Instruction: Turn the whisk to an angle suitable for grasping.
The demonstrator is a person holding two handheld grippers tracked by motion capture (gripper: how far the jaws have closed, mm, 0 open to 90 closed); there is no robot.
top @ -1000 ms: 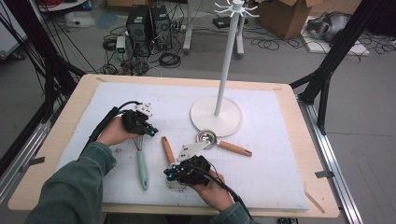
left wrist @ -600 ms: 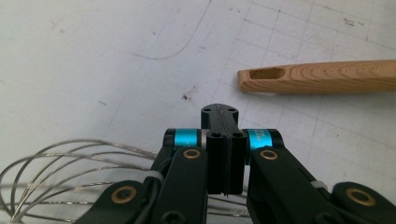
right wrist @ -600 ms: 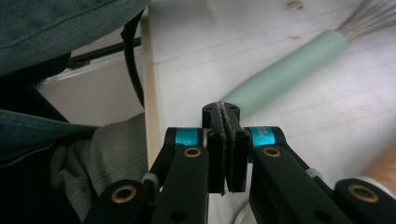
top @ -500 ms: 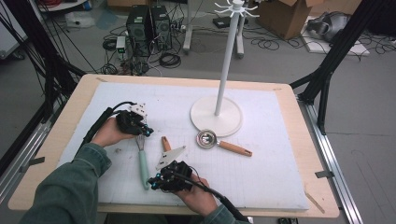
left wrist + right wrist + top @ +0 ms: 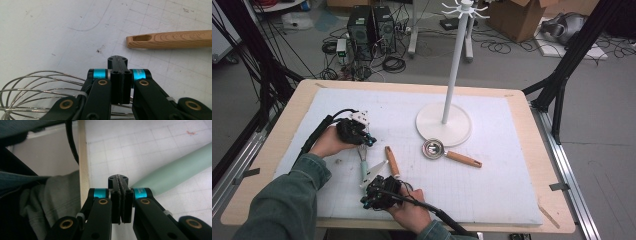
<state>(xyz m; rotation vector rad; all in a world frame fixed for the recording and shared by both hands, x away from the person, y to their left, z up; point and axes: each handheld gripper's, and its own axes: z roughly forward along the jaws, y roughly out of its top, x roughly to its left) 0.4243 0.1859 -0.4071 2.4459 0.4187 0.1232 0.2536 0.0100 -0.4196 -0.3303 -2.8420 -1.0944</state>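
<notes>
Now: two closed grippers flank the whisk

Up on the high view, the whisk point(image 5: 363, 167) lies on the white mat point(image 5: 512, 190), left of the rack's round base point(image 5: 444, 125) and nearer the person. Its wire head points away from the person, its mint-green handle toward them. The left gripper point(image 5: 367, 141) sits at the wire end, the right gripper point(image 5: 372, 199) near the handle's tip. A wooden-handled tool point(image 5: 390, 161) lies just right of the whisk, and a steel scoop point(image 5: 447, 152) sits closer to the base.

Along the left gripper view, the jaws are pressed together with nothing between them; whisk wires point(image 5: 37, 92) loop beside and beneath them.

Along the right gripper view, the jaws are also closed and empty, the green handle point(image 5: 175, 171) slanting behind them.

Likely light, the whisk has springy, slippery wires; the stiff handle looks the better place to grip.
</notes>
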